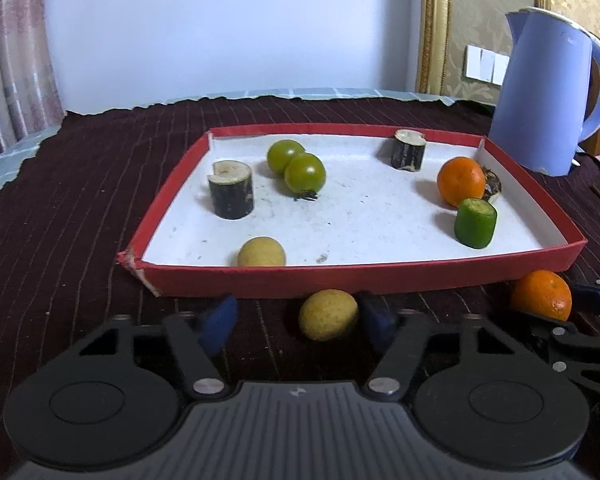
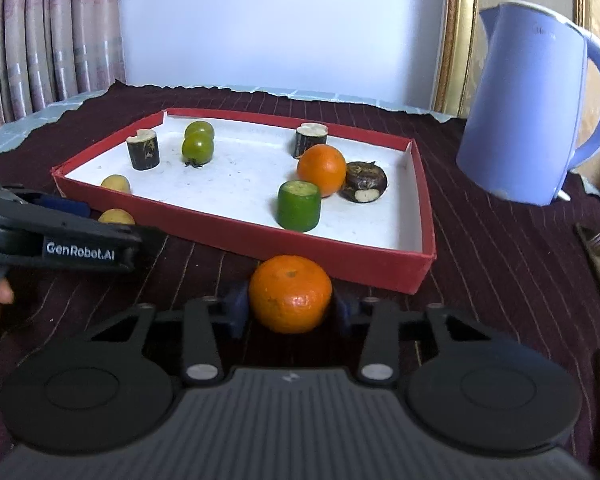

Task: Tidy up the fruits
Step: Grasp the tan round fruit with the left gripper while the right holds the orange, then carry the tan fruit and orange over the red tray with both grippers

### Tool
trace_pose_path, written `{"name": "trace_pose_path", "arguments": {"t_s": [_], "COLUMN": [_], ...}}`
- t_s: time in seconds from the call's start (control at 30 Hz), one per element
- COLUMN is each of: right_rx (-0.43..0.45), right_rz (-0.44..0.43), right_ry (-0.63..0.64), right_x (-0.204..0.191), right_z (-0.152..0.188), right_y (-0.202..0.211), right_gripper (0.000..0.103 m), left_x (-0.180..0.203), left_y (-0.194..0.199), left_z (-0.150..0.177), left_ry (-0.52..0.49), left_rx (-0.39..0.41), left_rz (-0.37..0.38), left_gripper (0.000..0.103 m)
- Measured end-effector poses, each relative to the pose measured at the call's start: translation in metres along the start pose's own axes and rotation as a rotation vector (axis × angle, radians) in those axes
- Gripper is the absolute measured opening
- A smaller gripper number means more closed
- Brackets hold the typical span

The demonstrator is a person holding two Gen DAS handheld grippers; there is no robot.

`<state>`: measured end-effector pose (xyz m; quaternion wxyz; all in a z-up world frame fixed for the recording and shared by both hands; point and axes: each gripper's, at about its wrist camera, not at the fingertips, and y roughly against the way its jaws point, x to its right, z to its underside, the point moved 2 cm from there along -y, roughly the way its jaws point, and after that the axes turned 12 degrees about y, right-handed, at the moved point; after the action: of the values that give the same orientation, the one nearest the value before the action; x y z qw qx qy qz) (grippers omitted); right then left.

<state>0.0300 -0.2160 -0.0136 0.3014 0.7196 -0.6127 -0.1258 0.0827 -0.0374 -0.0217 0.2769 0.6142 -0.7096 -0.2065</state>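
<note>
A red tray (image 1: 360, 278) with a white floor holds two green tomatoes (image 1: 305, 176), an orange (image 1: 460, 181), a yellow fruit (image 1: 261, 253), a green cylinder piece (image 1: 475, 222) and two dark cane pieces (image 1: 231, 189). My left gripper (image 1: 296, 320) is open on the cloth before the tray, with a yellow fruit (image 1: 328, 314) between its blue pads, touching the right one. My right gripper (image 2: 290, 306) is shut on an orange (image 2: 290, 293) just in front of the tray (image 2: 340, 254). That orange also shows in the left wrist view (image 1: 541, 294).
A blue kettle (image 1: 552, 96) stands right of the tray, also in the right wrist view (image 2: 528, 104). A dark brown fruit (image 2: 363, 181) lies in the tray's right corner. A dark striped cloth (image 1: 80, 220) covers the table. A fork (image 2: 598, 240) lies at the right edge.
</note>
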Motion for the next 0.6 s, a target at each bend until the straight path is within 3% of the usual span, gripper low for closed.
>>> {"name": "trace_pose_path", "arguments": {"t_s": [0.07, 0.17, 0.6], "right_rx": [0.002, 0.003, 0.037], "right_rz": [0.007, 0.007, 0.0], "right_ry": [0.005, 0.003, -0.02], "right_x": [-0.002, -0.004, -0.009], "right_z": [0.0, 0.0, -0.004], "right_y": [0.002, 0.003, 0.015], "right_gripper": [0.04, 0.04, 0.039], "left_x": [-0.001, -0.003, -0.004], "left_y": [0.002, 0.003, 0.02], "left_z": [-0.001, 0.0, -0.002], "left_ry": [-0.001, -0.011, 0.006], "left_rx": [-0.002, -0.001, 0.014], "left_rz": [0.018, 0.025, 0.036], "left_gripper": [0.036, 0.029, 0.029]}}
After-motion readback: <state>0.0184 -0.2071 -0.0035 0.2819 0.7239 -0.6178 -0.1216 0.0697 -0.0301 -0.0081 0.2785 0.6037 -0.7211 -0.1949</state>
